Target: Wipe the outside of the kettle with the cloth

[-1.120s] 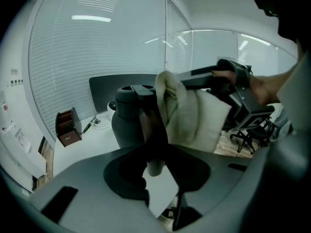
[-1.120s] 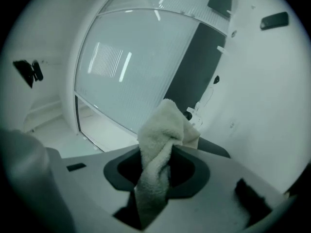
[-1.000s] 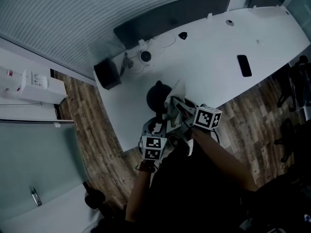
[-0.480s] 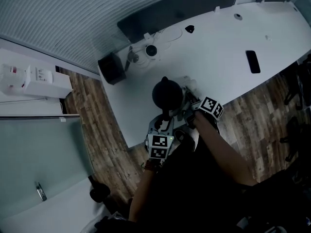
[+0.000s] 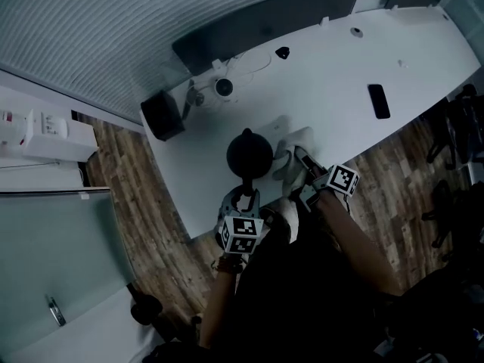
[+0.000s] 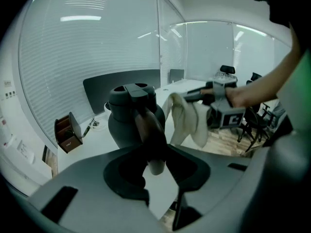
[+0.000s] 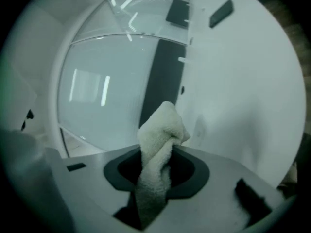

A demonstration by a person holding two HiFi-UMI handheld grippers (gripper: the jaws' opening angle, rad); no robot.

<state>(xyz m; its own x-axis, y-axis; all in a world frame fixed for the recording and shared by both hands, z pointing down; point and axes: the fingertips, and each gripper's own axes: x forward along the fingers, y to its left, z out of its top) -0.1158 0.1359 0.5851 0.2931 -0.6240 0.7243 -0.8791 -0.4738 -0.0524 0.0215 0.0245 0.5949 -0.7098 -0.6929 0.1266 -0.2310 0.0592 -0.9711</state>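
Observation:
A dark round kettle (image 5: pixel 249 154) stands on the white table (image 5: pixel 340 74) near its front edge. My left gripper (image 5: pixel 243 197) is shut on the kettle's handle (image 6: pixel 148 130), and the kettle body (image 6: pixel 125 118) rises just beyond the jaws. My right gripper (image 5: pixel 305 163) is shut on a pale cloth (image 5: pixel 291 153), which hangs beside the kettle's right side. In the right gripper view the cloth (image 7: pixel 158 144) bunches up between the jaws. From the left gripper view the cloth (image 6: pixel 187 120) dangles just right of the kettle; whether it touches is unclear.
A small dark box (image 5: pixel 161 116) sits at the table's left end, with a round white device and cable (image 5: pixel 224 88) beside it. A black phone (image 5: pixel 378 100) lies to the right. A dark panel (image 5: pixel 257 29) runs along the table's far edge. Wood floor surrounds the table.
My right gripper has moved with the cloth from over the kettle's near side out to its right side. The left gripper keeps hold of the handle.

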